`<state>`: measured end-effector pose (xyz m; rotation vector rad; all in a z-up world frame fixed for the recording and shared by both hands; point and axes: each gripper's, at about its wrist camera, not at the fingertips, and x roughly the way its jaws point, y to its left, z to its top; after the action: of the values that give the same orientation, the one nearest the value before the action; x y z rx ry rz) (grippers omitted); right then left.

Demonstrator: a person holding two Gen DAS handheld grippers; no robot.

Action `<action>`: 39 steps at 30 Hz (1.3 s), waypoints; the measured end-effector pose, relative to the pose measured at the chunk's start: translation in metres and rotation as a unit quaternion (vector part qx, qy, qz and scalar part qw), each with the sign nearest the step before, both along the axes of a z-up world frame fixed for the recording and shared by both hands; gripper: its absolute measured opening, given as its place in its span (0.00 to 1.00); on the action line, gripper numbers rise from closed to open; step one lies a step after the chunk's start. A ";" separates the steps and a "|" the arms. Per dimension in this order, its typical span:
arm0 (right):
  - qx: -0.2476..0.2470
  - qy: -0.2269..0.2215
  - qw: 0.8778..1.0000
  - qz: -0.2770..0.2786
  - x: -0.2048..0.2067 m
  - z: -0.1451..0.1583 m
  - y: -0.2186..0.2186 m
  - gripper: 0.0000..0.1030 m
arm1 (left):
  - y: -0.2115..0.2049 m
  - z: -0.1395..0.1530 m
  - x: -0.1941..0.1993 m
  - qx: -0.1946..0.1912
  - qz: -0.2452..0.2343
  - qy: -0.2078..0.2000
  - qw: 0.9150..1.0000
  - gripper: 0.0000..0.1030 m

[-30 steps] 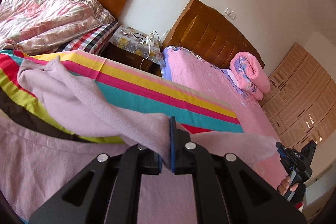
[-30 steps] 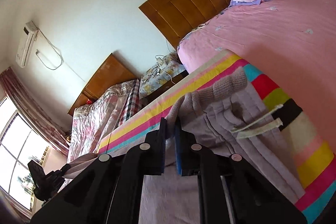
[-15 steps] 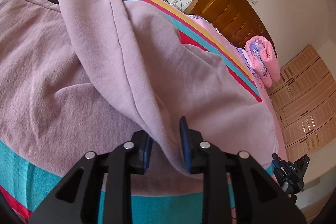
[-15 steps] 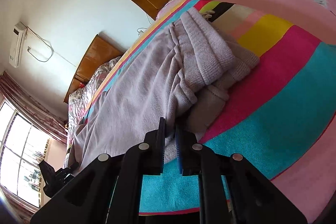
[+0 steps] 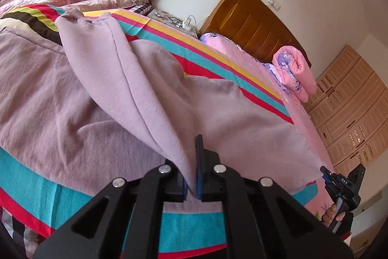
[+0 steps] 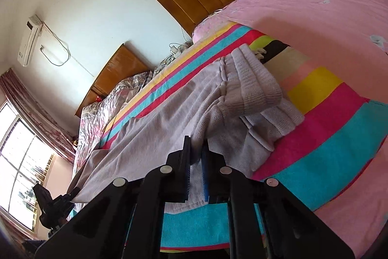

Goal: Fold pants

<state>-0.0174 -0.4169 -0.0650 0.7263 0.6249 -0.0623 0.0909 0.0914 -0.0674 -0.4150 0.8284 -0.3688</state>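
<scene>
I hold the lilac pants [image 5: 101,94], spread on the striped blanket [image 5: 218,60] over the bed: left tool [image 5: 191,183] pinches a soft fold, right tool [image 6: 196,176] clamps the near hem. Light, limp fleece; grip edges.

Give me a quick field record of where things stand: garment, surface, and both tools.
garment: lilac pants, partly folded, one layer pulled over the rest
surface: striped blanket on a pink bed
left tool: shut on a fold of the pants near the front edge of the blanket
right tool: jaws closing, pants fabric between them
waistband: ribbed, doubled over, lying on the blanket
fold status: not finished, cloth lifted at both tools
</scene>
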 end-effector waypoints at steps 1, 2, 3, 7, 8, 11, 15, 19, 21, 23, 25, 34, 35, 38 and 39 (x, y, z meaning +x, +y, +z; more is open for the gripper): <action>-0.001 0.015 1.000 -0.002 0.000 -0.009 -0.003 0.09 | -0.003 -0.013 0.000 0.012 0.000 0.014 1.000 0.05; 0.001 0.036 0.999 -0.002 0.001 -0.025 -0.005 0.09 | -0.006 -0.029 0.002 0.017 0.003 0.033 0.999 0.05; 0.008 0.056 0.998 0.002 0.004 -0.042 -0.006 0.08 | -0.008 -0.045 0.005 0.019 0.009 0.055 0.998 0.05; 0.053 0.027 0.998 -0.016 -0.005 -0.057 -0.012 0.11 | -0.002 -0.045 0.002 0.011 0.005 0.035 0.999 0.15; 0.053 0.029 0.998 -0.016 -0.004 -0.055 -0.011 0.14 | 0.001 -0.042 0.002 0.004 0.009 0.035 0.999 0.26; 0.040 0.020 0.999 -0.005 -0.008 -0.041 0.003 0.39 | 0.004 -0.034 0.001 -0.003 0.010 0.021 1.000 0.37; 0.027 0.032 0.999 0.029 -0.003 -0.043 0.028 0.45 | -0.003 -0.033 0.008 0.003 0.012 0.028 1.000 0.33; 0.003 0.042 0.999 -0.001 -0.005 -0.050 0.024 0.11 | -0.008 -0.044 0.007 0.023 0.011 0.027 0.999 0.11; -0.011 0.043 0.999 -0.007 -0.007 -0.048 0.023 0.11 | -0.006 -0.044 0.007 0.019 0.010 0.028 0.999 0.11; -0.036 0.047 0.998 -0.011 -0.012 -0.043 0.027 0.18 | -0.004 -0.041 0.004 0.026 0.017 0.025 0.999 0.19; -0.088 0.060 0.994 -0.039 -0.020 -0.028 0.037 0.47 | -0.001 -0.033 -0.002 0.048 0.044 0.013 0.998 0.45; -0.277 0.019 0.959 0.059 0.016 0.029 0.113 0.72 | -0.022 0.040 0.008 0.095 0.043 -0.056 0.993 0.81; -0.299 0.029 0.951 0.072 0.033 0.030 0.121 0.72 | -0.043 0.043 0.021 0.119 0.011 -0.048 0.992 0.81; -0.333 0.062 0.935 0.104 0.083 0.026 0.129 0.74 | -0.110 0.039 0.065 0.159 -0.078 -0.032 0.984 0.81; -0.344 0.081 0.930 0.099 0.097 0.025 0.127 0.74 | -0.128 0.036 0.079 0.164 -0.096 -0.022 0.982 0.81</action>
<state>0.0798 -0.2904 -0.0405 -0.0248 0.7702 -0.1477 0.1699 -0.0367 -0.0313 -0.0191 0.8705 -0.4101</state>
